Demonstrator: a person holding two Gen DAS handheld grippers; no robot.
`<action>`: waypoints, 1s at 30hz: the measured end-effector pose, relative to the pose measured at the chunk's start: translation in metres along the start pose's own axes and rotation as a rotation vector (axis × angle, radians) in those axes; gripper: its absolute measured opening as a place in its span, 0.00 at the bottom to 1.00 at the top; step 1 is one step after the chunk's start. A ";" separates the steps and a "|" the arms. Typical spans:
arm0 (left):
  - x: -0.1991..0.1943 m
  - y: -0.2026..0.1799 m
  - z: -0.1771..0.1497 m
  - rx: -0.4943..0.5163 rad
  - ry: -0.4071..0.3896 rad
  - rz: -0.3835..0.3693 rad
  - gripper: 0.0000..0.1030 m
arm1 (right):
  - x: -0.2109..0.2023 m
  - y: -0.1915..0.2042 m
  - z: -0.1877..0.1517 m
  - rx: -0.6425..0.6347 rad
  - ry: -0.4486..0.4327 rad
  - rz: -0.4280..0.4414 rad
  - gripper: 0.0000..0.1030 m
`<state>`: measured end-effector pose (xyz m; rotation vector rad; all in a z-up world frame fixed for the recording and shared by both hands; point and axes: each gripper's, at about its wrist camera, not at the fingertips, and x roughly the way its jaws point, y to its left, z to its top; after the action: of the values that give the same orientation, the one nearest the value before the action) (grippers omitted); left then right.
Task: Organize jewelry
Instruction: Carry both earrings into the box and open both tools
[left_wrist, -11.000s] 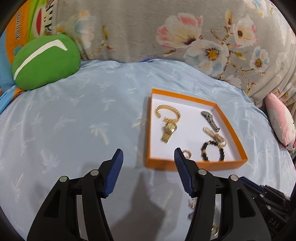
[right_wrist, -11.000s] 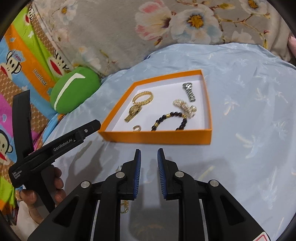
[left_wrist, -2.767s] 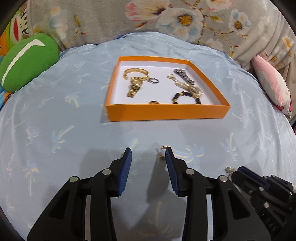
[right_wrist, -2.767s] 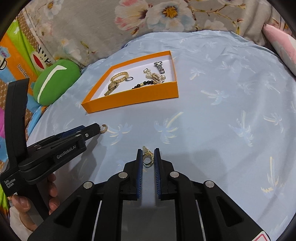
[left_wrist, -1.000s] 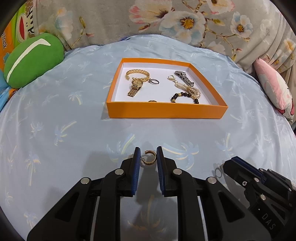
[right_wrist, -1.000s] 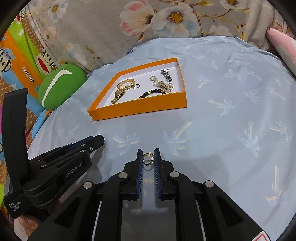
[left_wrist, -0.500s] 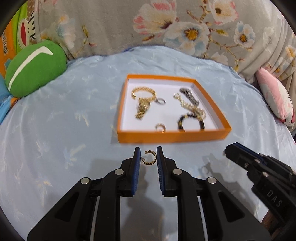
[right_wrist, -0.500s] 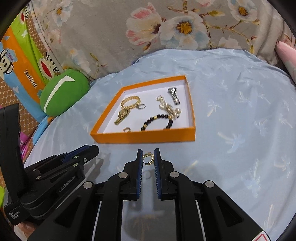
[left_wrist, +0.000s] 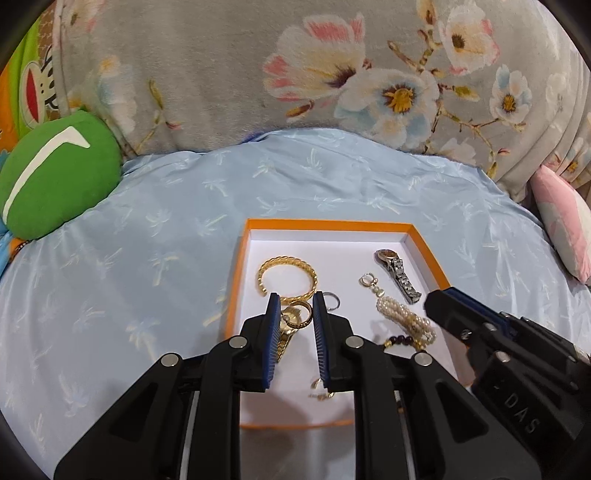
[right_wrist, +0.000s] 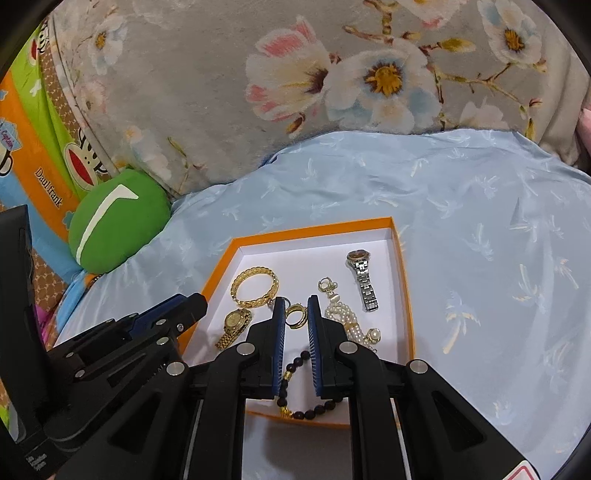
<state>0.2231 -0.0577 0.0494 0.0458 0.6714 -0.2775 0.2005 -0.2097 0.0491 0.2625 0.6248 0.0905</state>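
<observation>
Item: left gripper (left_wrist: 294, 314), clenched on a gold open hoop (left_wrist: 297, 320); right gripper (right_wrist: 295, 314), clenched on a gold ring earring (right_wrist: 295, 315); half a second ago both hung short of the orange tray (left_wrist: 236, 273), now both hang over its white floor, gold bangle (left_wrist: 288, 277) just ahead; judged ready for release; loose pieces apparently all gathered

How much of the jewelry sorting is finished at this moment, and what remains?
Mostly done: the gold bangle, silver watch, pearl bracelet and bead bracelet already lie in the orange box. In hand: the left tongs and right tongs each grip a gold ring over the box. Left: releasing both. No loose pieces show on the blue sheet.
</observation>
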 end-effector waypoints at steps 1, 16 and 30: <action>0.005 -0.002 0.000 0.007 0.004 0.001 0.16 | 0.006 -0.002 0.000 0.003 0.006 0.004 0.11; 0.040 -0.001 0.003 0.012 0.027 0.012 0.16 | 0.039 -0.011 0.003 0.000 0.026 -0.004 0.12; 0.048 0.000 0.000 0.014 0.035 0.020 0.16 | 0.045 -0.013 0.002 0.002 0.038 -0.006 0.12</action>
<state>0.2591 -0.0695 0.0200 0.0709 0.7039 -0.2624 0.2387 -0.2154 0.0219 0.2614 0.6634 0.0891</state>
